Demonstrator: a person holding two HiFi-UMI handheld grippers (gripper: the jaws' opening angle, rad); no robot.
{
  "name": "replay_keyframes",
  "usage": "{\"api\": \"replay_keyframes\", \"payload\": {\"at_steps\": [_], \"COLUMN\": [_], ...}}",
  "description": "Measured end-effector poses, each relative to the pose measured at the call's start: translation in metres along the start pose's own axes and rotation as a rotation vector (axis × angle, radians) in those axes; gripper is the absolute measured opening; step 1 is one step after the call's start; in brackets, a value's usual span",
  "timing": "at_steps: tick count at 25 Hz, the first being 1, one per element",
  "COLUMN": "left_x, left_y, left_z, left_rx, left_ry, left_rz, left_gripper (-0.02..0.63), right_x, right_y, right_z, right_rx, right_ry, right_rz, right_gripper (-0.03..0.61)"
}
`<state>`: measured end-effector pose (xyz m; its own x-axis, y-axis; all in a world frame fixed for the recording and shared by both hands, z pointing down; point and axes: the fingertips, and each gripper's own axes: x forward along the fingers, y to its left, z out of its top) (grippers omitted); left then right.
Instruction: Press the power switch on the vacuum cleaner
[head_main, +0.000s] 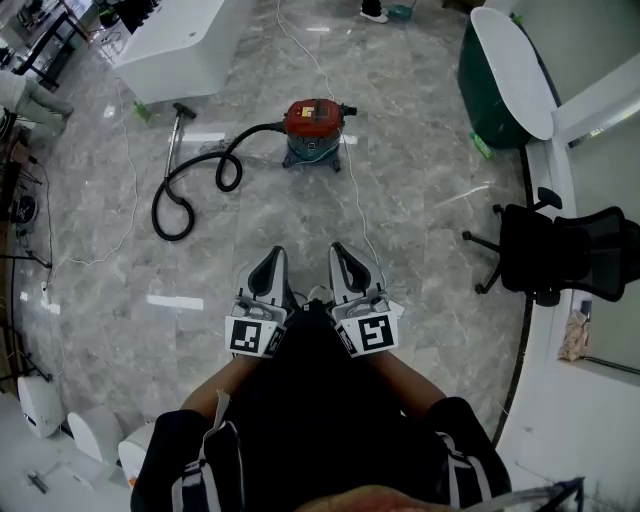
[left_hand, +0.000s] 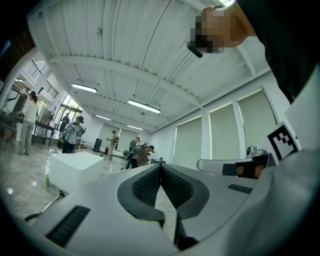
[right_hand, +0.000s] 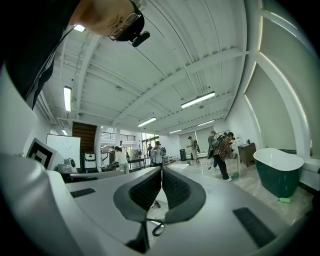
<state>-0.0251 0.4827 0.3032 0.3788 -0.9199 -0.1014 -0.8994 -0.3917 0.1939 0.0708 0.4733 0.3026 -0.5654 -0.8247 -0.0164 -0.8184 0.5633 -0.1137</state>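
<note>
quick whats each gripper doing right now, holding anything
Left hand-held gripper: shut, jaws together, holding nothing.
Right hand-held gripper: shut, jaws together, holding nothing.

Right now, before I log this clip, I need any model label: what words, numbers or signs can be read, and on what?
No readable text in any view.
Vacuum cleaner: any print on its red top is too small to read.
Marker cubes: square patterns only, no letters.

Power switch on vacuum cleaner (head_main: 312, 131) too small to make out. Office chair (head_main: 560, 255) at 3 o'clock clipped by frame edge. Shoe (head_main: 372, 12) at 12 o'clock, wearer cropped off.
</note>
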Motion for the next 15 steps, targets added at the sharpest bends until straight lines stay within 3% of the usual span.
{"api": "replay_keyframes", "payload": {"at_steps": [7, 15], "left_x": [0.014, 0.043], "left_y": [-0.011, -0.03], "left_z": [0.002, -0.011], "left_rx": [0.028, -0.018], "left_ry": [-0.001, 0.033], "left_rz": [-0.028, -0.086], "left_gripper": [0.018, 0.018], "right_x": [-0.004, -0.013], "right_y": [-0.006, -0.039], "right_z": [-0.003, -0.007], "right_rx": [0.033, 0.059], "right_ry": [0.005, 0.014], "right_rz": [-0.001, -0.051], "right_gripper": [0.02, 0.02]}}
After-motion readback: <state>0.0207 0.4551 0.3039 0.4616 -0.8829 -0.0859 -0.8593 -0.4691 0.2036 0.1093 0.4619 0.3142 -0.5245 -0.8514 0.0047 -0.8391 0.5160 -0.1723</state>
